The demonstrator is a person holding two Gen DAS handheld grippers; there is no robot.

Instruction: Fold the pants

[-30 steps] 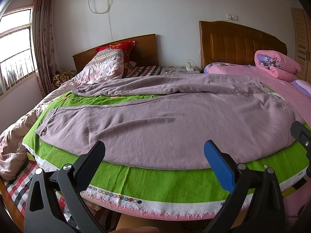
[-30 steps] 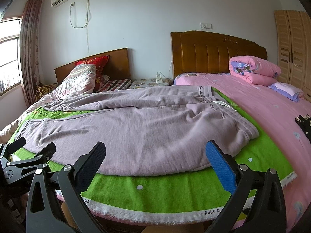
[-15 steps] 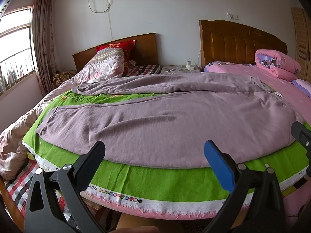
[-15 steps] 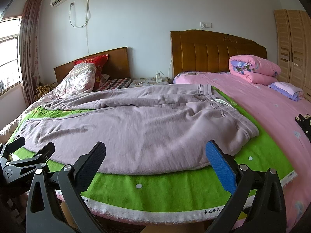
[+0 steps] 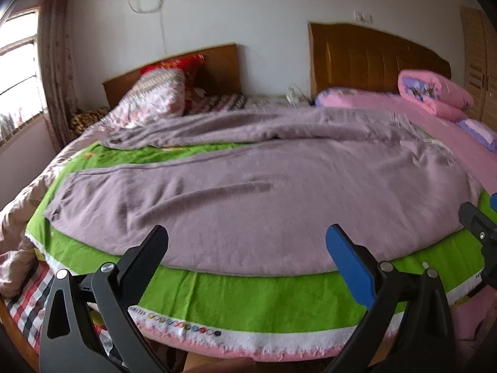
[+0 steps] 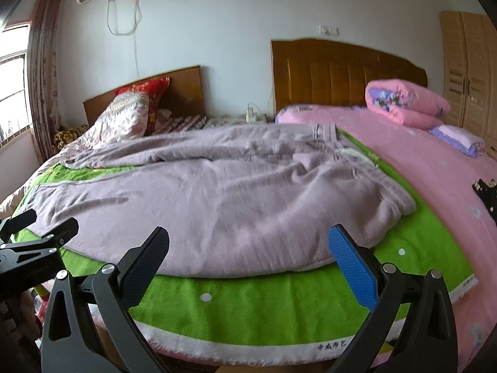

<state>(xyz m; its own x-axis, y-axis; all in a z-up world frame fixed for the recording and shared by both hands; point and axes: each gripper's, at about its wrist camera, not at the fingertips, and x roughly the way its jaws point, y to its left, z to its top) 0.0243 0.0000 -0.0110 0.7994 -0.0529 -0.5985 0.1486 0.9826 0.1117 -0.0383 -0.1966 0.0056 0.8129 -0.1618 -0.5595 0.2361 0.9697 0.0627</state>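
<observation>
1. The pants [image 5: 248,192] are lying spread on the green cloth [image 5: 248,295], near its front edge, so both legs are reachable.
2. The left gripper [image 5: 247,258] is hovering before that edge with its fingers spread wide, holding nothing.
3. The right gripper [image 6: 248,258] is hovering there too, nearer the waistband [image 6: 366,168], fingers also spread and empty.
4. Probably both are preparing to pinch the near hem.

White wall [image 6: 223,15], wooden headboards [image 6: 344,65], perhaps wardrobe [image 6: 469,68]
</observation>
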